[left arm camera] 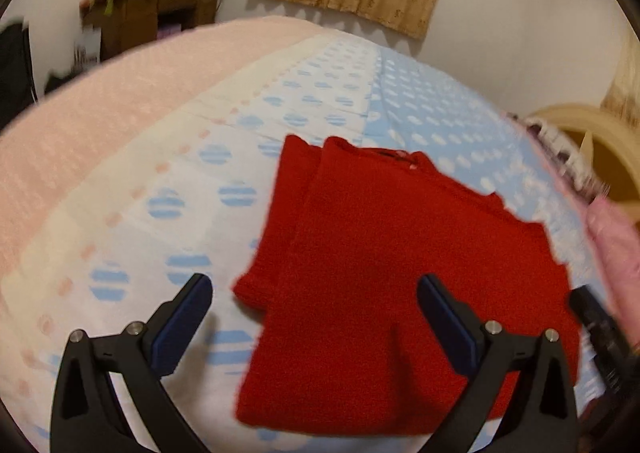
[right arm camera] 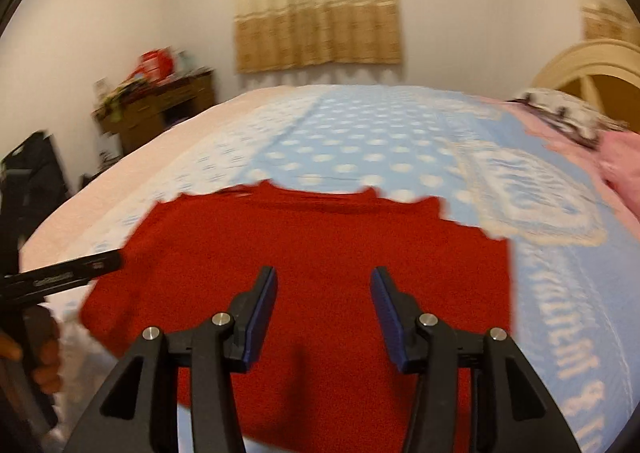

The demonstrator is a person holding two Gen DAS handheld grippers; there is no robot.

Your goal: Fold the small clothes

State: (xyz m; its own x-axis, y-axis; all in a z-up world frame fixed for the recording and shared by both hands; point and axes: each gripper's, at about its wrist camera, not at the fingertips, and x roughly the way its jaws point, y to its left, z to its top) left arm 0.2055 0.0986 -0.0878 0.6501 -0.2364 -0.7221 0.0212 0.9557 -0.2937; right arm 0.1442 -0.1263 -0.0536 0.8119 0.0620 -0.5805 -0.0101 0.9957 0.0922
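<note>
A small red knitted sweater lies flat on the bed, with one sleeve folded alongside its left edge. It also shows in the right wrist view. My left gripper is open and empty, hovering above the sweater's lower left part. My right gripper is open and empty above the sweater's lower middle. The right gripper's black body shows at the right edge of the left wrist view. The left gripper's black finger reaches in from the left in the right wrist view.
The bed has a blue and white dotted cover and a pink blanket along its left side. A cream headboard and pink bedding are at the right. A cluttered wooden cabinet stands by the far wall.
</note>
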